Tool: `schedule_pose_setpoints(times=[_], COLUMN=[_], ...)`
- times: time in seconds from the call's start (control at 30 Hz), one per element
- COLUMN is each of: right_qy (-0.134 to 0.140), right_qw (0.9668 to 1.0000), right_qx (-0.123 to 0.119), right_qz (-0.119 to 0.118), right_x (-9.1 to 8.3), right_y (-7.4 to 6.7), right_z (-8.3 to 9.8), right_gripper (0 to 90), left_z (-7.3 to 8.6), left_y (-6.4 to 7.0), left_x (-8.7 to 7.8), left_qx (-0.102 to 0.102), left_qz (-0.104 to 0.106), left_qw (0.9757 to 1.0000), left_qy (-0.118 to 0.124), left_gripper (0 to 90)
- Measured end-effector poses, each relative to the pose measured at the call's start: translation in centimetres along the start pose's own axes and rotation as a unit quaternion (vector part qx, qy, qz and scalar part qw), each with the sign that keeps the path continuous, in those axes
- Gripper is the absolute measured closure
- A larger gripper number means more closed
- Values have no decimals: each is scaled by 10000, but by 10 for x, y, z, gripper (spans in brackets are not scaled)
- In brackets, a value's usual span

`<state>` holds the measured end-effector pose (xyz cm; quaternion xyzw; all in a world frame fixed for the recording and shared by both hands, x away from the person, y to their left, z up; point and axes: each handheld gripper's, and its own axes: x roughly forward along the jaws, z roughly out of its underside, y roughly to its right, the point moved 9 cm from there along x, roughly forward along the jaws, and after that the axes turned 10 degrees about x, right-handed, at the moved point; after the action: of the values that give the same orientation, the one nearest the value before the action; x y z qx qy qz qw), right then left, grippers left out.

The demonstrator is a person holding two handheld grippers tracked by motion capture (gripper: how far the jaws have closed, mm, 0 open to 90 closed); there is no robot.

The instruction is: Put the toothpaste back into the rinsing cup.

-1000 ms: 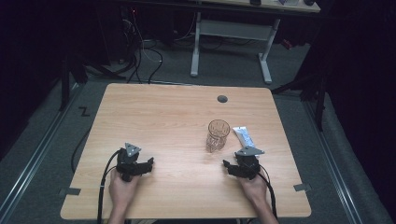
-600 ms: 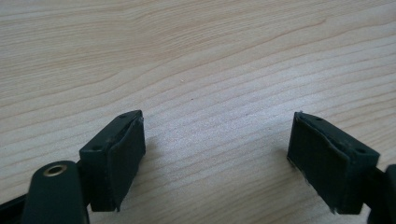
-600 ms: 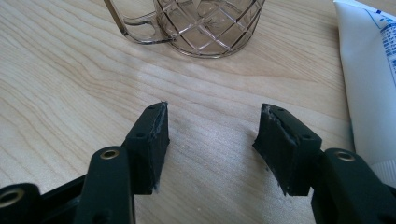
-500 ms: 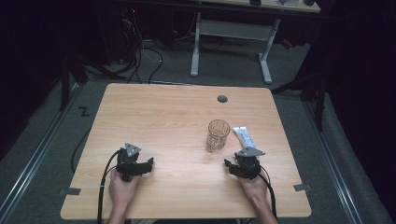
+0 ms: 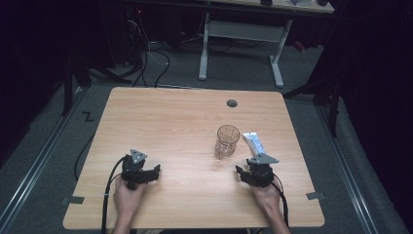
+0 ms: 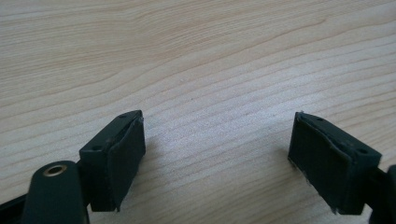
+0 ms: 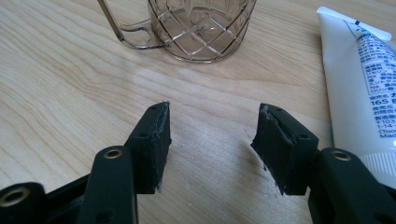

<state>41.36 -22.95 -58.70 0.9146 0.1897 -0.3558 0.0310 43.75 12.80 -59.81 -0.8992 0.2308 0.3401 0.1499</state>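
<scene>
One wooden tabletop (image 5: 165, 122) carries everything, and it has a single small round grey grommet (image 5: 232, 103) set into it toward twelve o'clock. On it stand two loose things, both in the sector between three and five o'clock from the centre. One is a clear glass mug (image 5: 227, 141) with a diamond-cut pattern, standing upright; in the right gripper view its handle (image 7: 122, 29) points to about nine o'clock. The other is a white tube (image 5: 254, 143) with blue print, lying flat just beside the mug at its three o'clock, apart from it. Two hand-held tools sit at the near edge, one per hand. The left tongs (image 5: 157, 171) rest at about seven o'clock on the tabletop, well apart from the mug and tube, with the jaws spread wide and only bare wood grain between them in the left gripper view (image 6: 218, 158). The right tongs (image 5: 239, 171) sit at about five o'clock, near the mug, which lies at their twelve o'clock, and near the tube at their one o'clock. Their jaws have just been closing but stand parted with nothing between them, released; the right gripper view (image 7: 212, 140) shows bare wood there, with neither the mug (image 7: 201, 28) nor the tube (image 7: 362, 88) touched.
</scene>
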Motion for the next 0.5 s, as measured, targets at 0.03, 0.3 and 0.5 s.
schedule_pose_setpoints(times=[0.03, 0.3, 0.5], right_qy=[-14, 81, 158], right_qw=[10000, 10000, 9998], right_qx=[-47, 11, 79], right_qz=[51, -15, -124], right_x=[-1, -7, -13], right_y=[0, 1, -1], right_z=[1, -1, -3], right_gripper=[456, 452, 450], left_z=[0, 0, 0], left_y=[0, 0, 0], left_x=[0, 0, 0], left_qx=[1, 1, 1], left_qz=[-9, 0, 0], left_qw=[10000, 10000, 10000], left_qy=[6, -1, -1], left_gripper=[186, 186, 186])
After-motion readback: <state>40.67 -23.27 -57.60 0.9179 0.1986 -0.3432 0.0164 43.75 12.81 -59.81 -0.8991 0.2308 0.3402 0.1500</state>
